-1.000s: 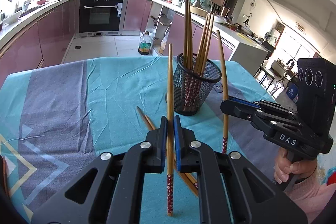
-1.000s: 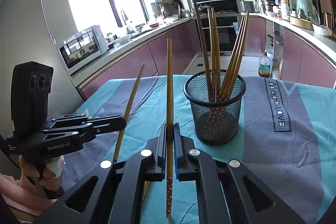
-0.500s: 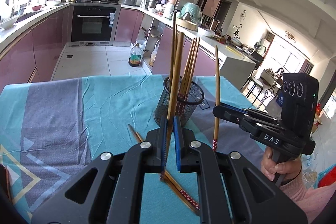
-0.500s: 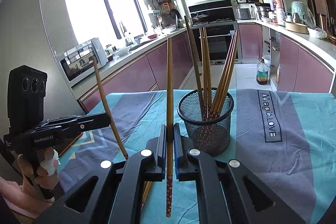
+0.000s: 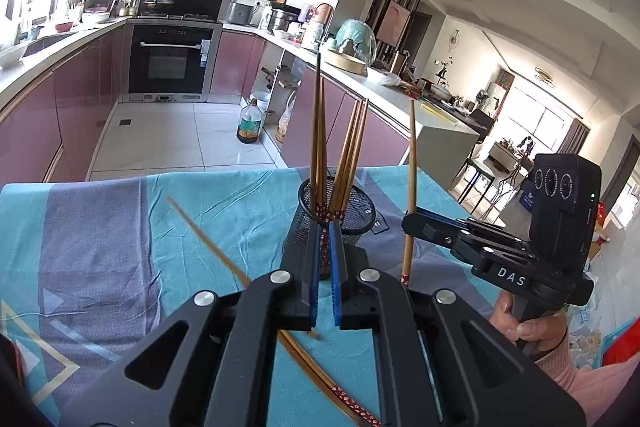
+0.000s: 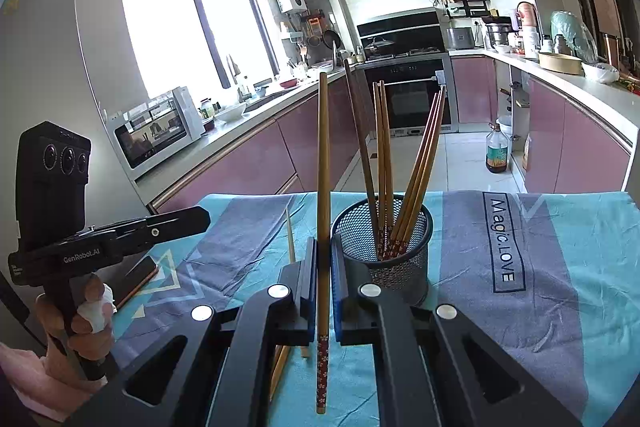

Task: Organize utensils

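My right gripper (image 6: 324,267) is clamped on one chopstick (image 6: 323,167). The chopstick stands upright with its patterned end hanging below the jaws, clear of the worktop (image 6: 560,267). My left gripper (image 5: 325,251) is closed too, but I can see nothing between its jaws.

The mesh holder (image 6: 396,267) sits just beyond and to the right of the right gripper. It already has a handful of chopsticks leaning in it, patterned ends down. Loose chopsticks (image 5: 208,241) lie at a slant on the cloth in front of the left gripper, near the holder but outside it.

I judge this to be the carrying step, with one chopstick lifted and not yet delivered. The next move is to bring the right gripper over the holder's rim and keep the stick near vertical so it slips between the ones inside. Then I lower it and let the jaws part. The left gripper will need to open and dip to the cloth for a loose one. A thin stick lying flat is awkward to pinch.
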{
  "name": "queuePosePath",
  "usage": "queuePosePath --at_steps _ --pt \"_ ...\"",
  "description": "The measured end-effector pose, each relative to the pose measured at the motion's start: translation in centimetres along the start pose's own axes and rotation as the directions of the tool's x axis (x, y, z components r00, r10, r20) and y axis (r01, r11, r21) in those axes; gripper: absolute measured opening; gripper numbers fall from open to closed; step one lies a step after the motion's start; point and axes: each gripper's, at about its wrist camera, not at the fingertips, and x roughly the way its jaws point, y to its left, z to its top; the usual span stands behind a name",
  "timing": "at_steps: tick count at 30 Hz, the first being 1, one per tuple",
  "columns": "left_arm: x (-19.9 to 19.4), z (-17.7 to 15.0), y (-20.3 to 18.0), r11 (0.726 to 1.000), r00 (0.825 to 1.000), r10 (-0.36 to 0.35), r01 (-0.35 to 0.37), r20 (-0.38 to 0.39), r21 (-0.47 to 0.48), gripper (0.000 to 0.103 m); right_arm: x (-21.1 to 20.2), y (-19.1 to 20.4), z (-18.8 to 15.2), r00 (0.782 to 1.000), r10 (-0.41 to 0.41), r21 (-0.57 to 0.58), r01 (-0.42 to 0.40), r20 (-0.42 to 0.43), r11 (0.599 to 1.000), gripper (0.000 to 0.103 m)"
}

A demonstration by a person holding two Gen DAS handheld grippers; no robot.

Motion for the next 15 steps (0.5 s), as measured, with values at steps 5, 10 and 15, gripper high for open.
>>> queuePosePath --at_steps 5,10,15 --pt "1.7 -0.8 2.0 0.998 0.997 0.056 -0.058 -0.058 -0.036 0.006 0.6 -0.3 -0.4 1.0 0.006 0.008 -0.006 -0.022 1.0 0.005" --pt "4.4 -2.5 3.6 0.993 0.984 0.102 -0.109 -0.145 -0.042 0.014 1.0 -0.5 -0.7 0.999 0.01 0.018 -0.01 -0.033 1.0 0.005" --pt "7.3 -4.9 3.7 0.991 0.964 0.13 -0.133 -0.232 0.003 0.021 1.2 -0.7 -1.1 0.999 0.016 0.024 -0.015 -0.047 1.0 0.005"
